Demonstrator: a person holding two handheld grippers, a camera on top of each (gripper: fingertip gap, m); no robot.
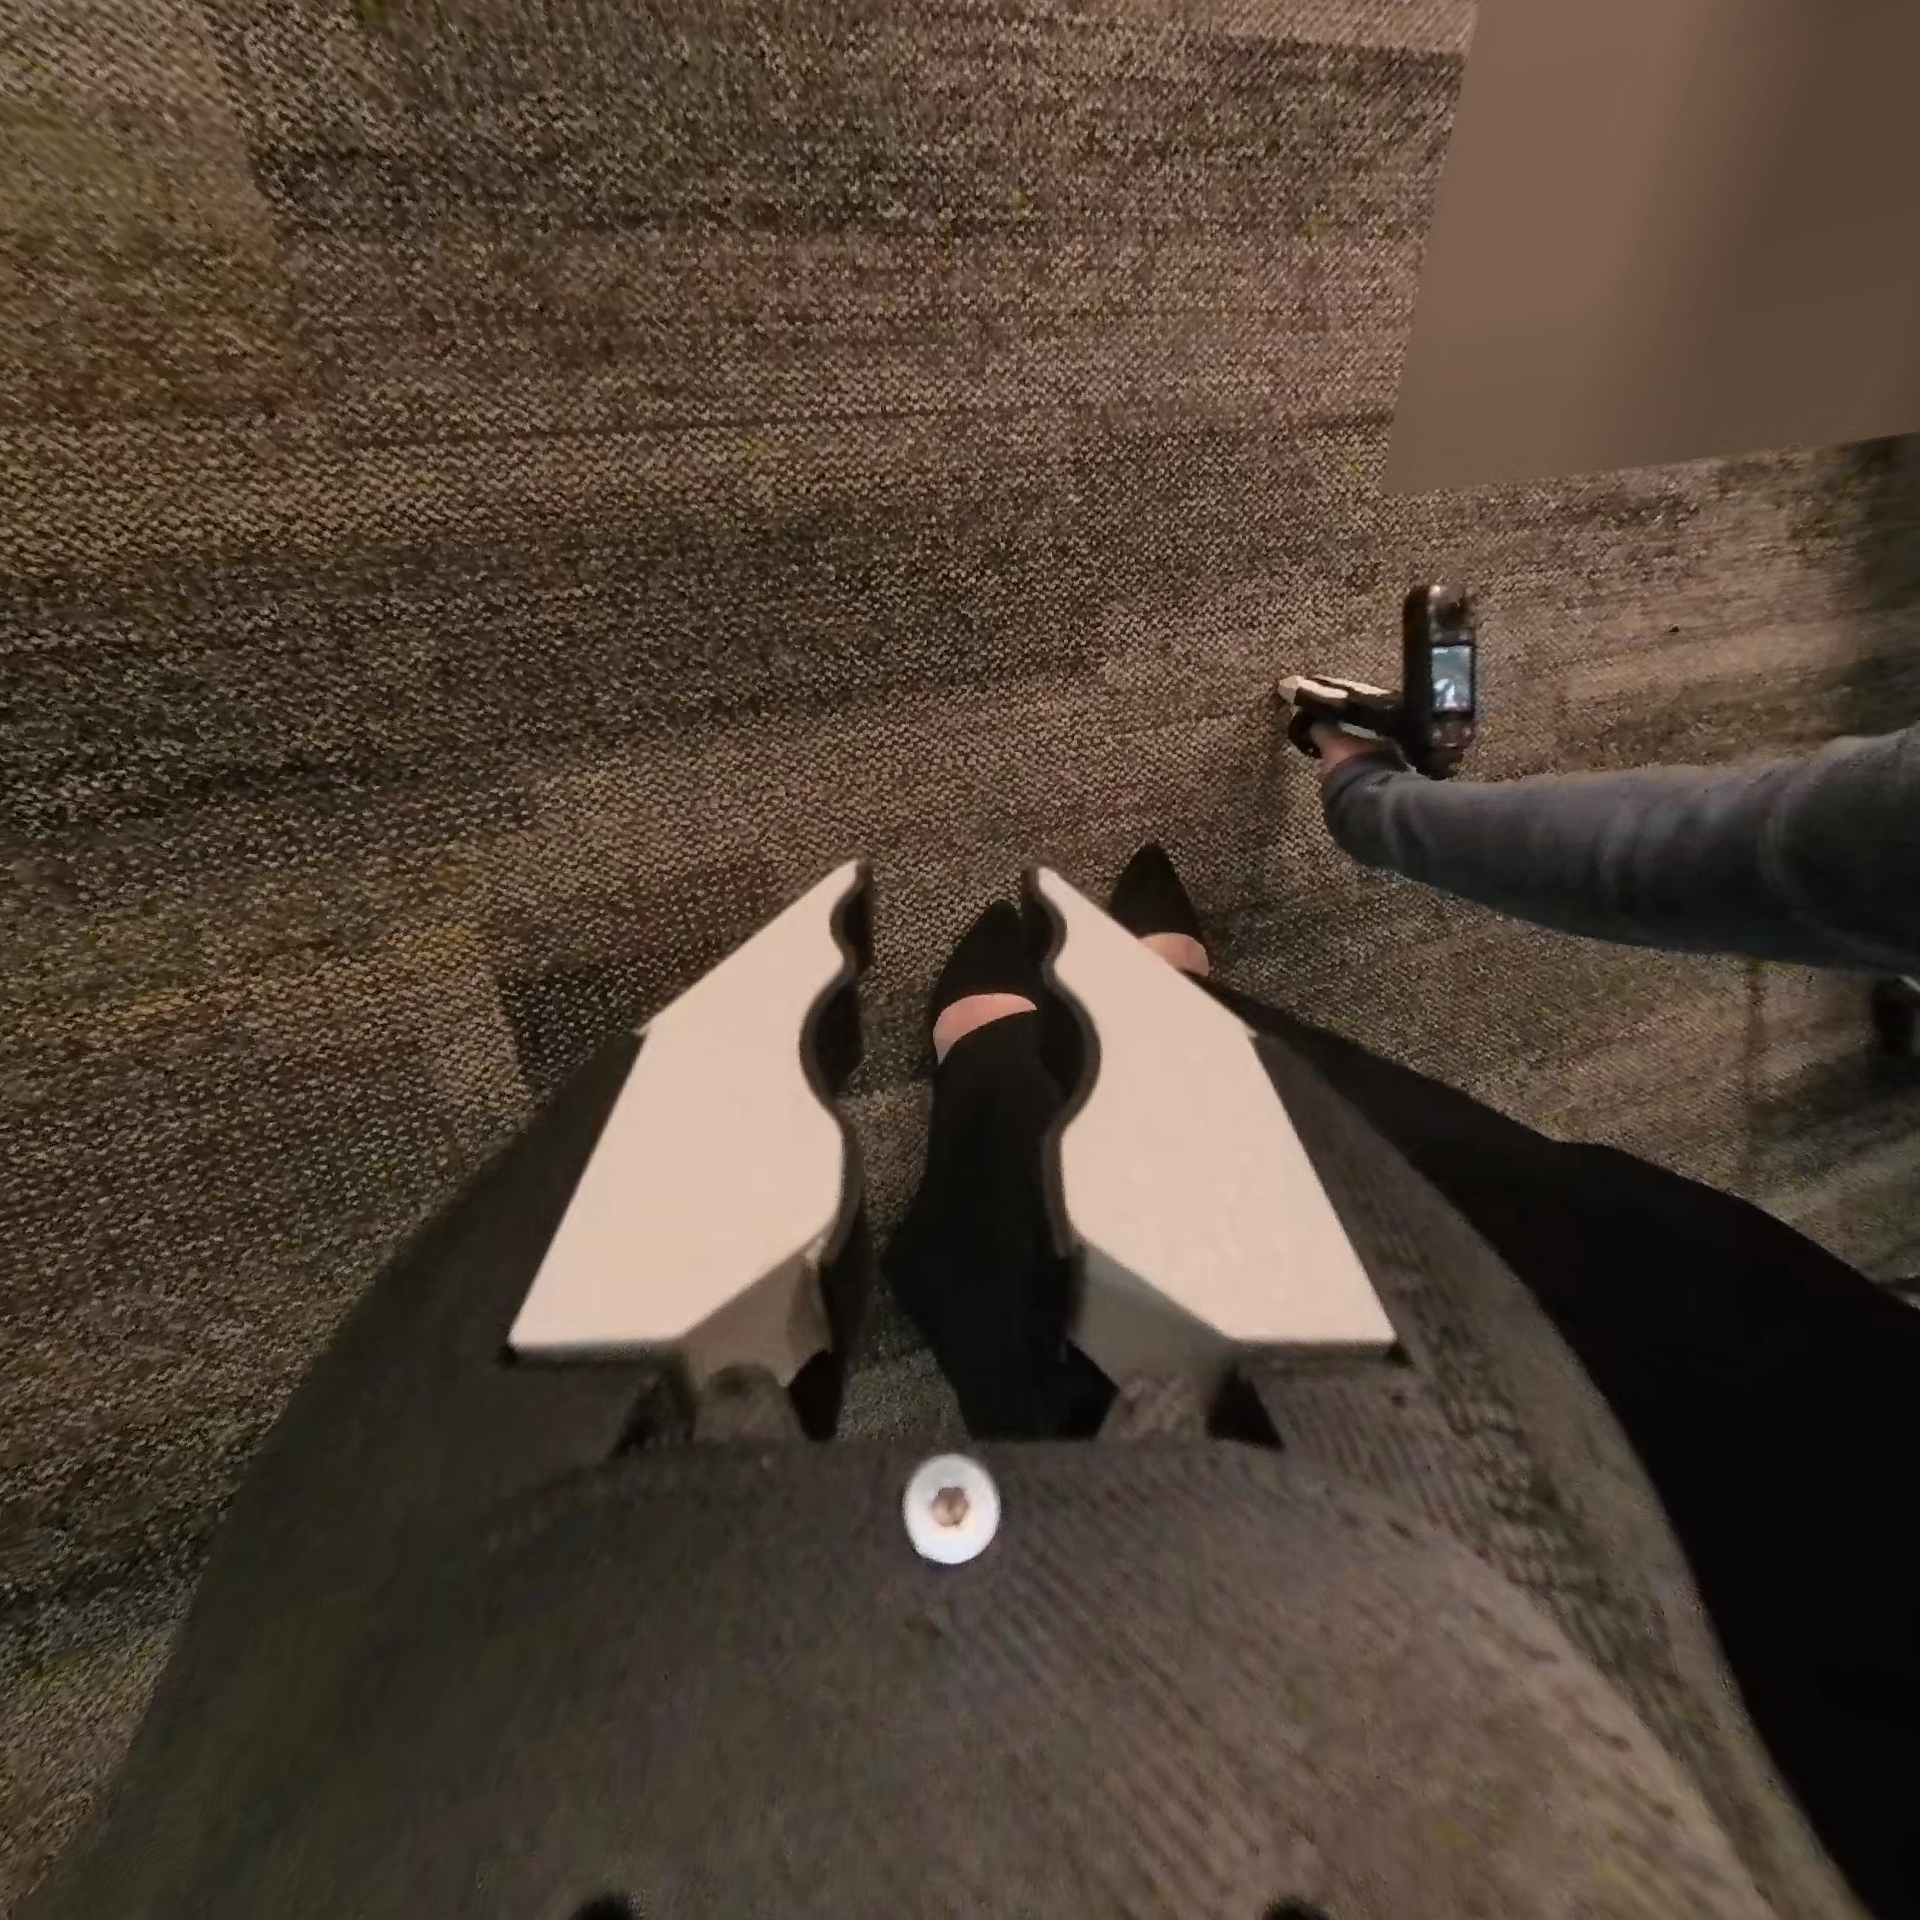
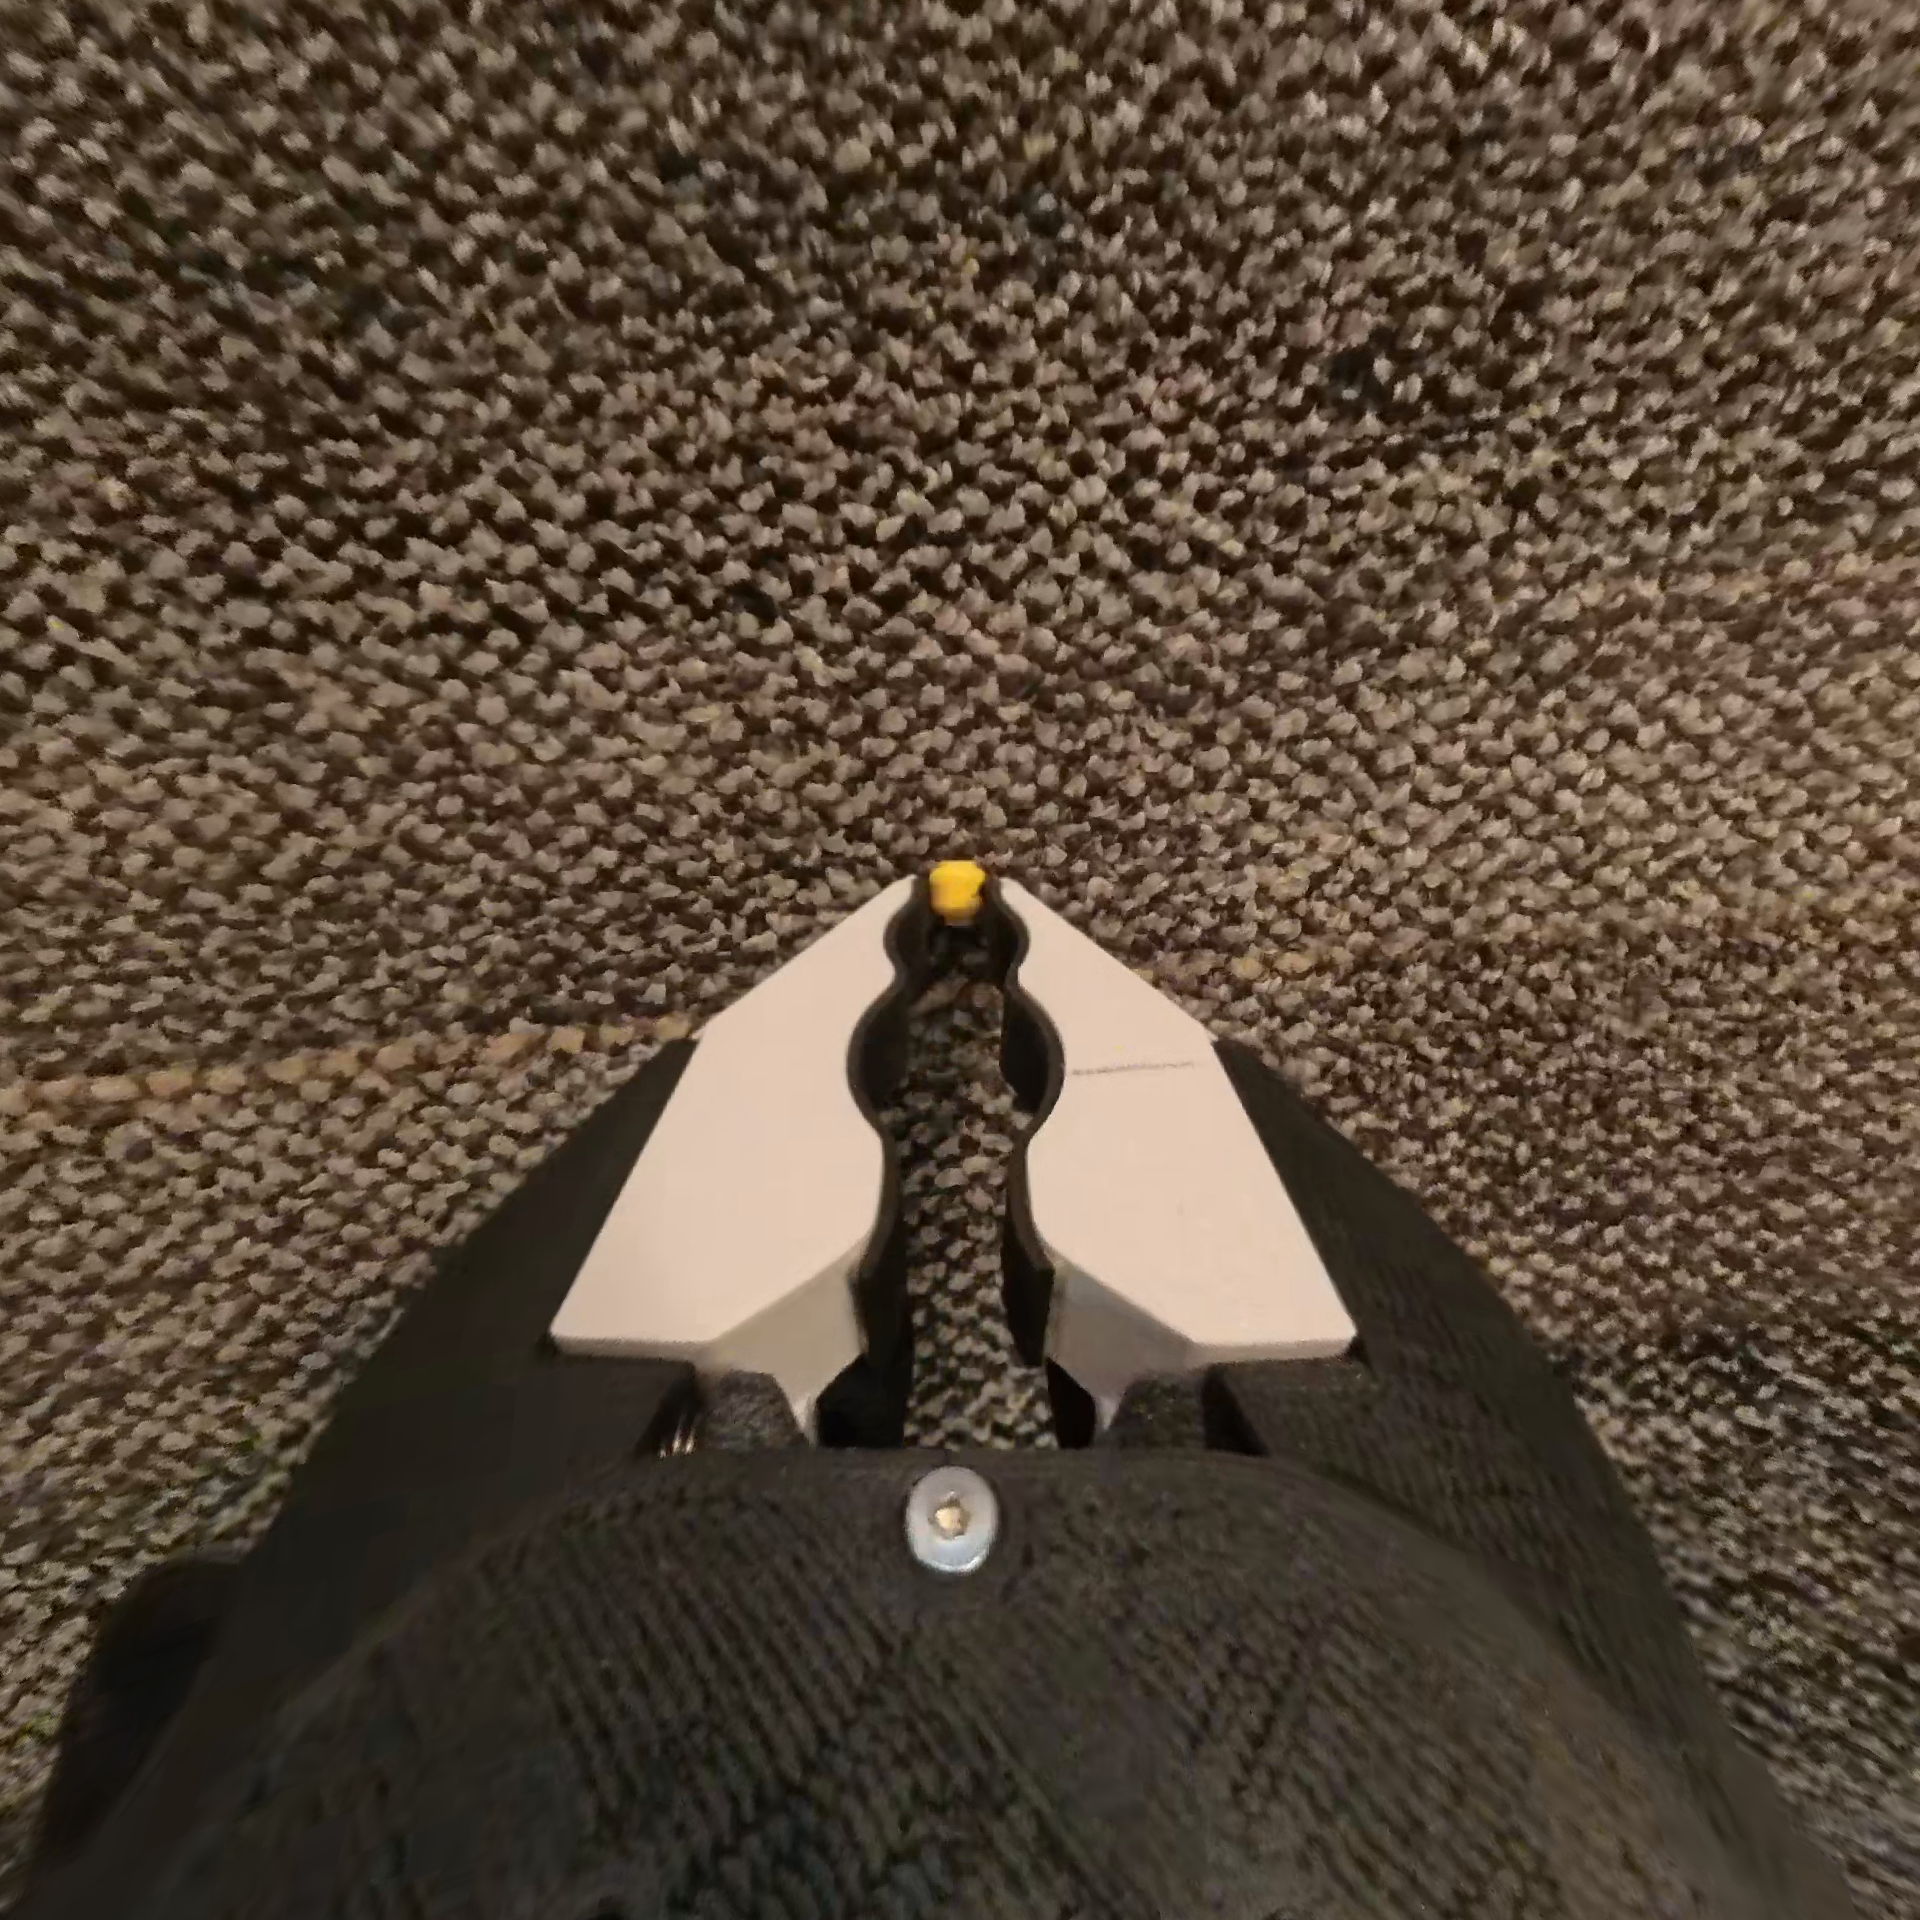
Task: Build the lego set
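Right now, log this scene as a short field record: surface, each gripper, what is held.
surface: grey-brown carpet
left gripper: jaws open, empty, held above the carpet
right gripper: jaws shut on the small yellow lego piece at the tips, close to the carpet
person: grey sleeve, black shoes on the carpet
other lego parts: none in view

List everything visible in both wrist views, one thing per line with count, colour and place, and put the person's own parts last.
Small piece: one, yellow, pinched at the right gripper's fingertips, low over the carpet.
Carpet: one, speckled grey-brown, fills both views.
Wall: one, plain beige, upper right of left wrist view.
Left gripper: one, black body, white fingers, open and empty above the feet.
Right gripper: one, black and white, shut on the small piece; also seen far right in left view.
Shoes: two, black, pointed, on the carpet.
Sleeve: one, grey, right arm.
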